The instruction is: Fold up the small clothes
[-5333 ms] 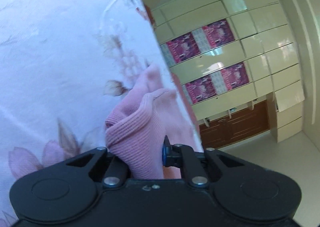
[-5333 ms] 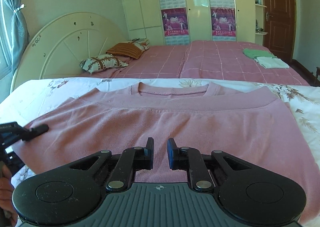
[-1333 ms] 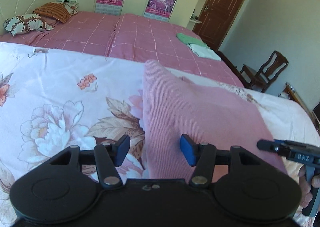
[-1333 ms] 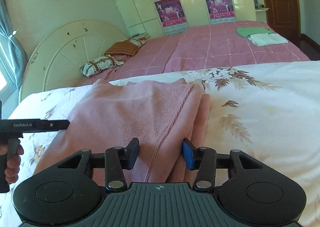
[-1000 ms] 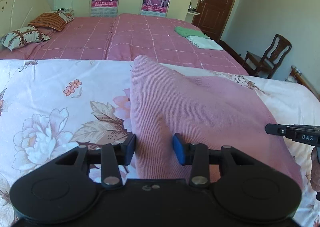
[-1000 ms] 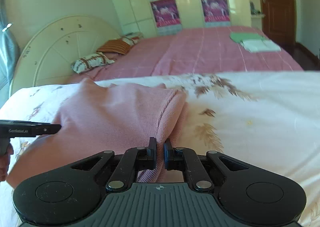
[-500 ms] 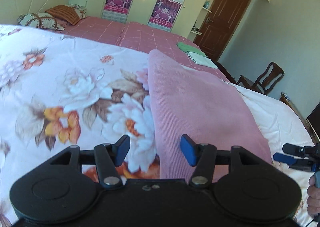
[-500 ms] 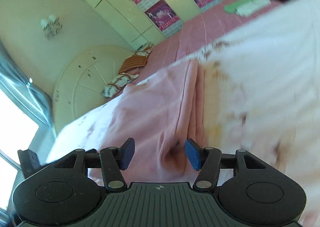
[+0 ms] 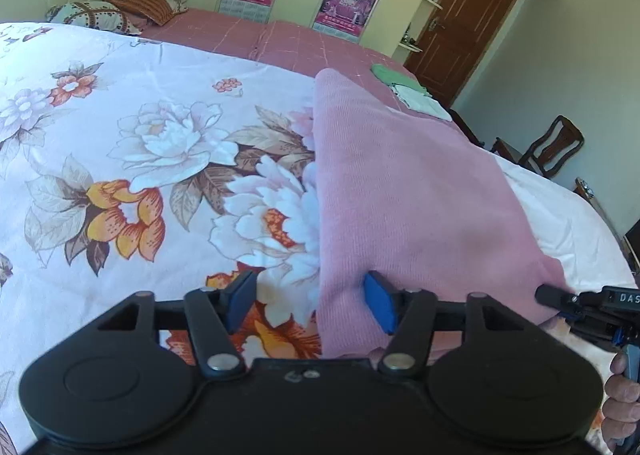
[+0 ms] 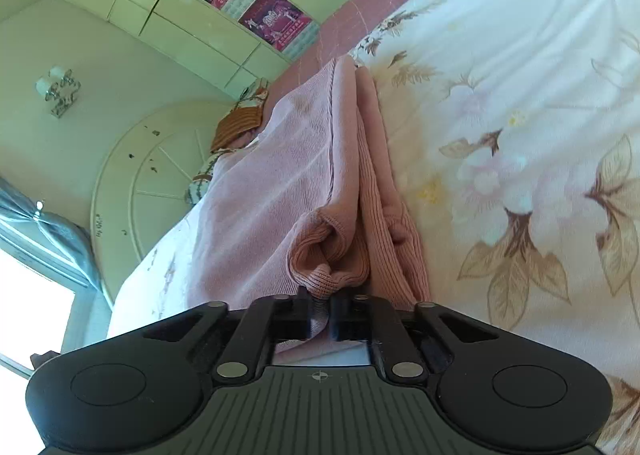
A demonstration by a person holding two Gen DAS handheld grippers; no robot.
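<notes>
Pink ribbed knit top (image 9: 400,195) is lying folded into a long strip on your floral white bedsheet (image 9: 140,159); your left gripper (image 9: 310,301) is closing half-wide jaws around its near left edge, not yet pinching. Only the right wrist view is showing your right gripper (image 10: 320,313) clamping the bunched hem, with a crosswise fold probably remaining.
</notes>
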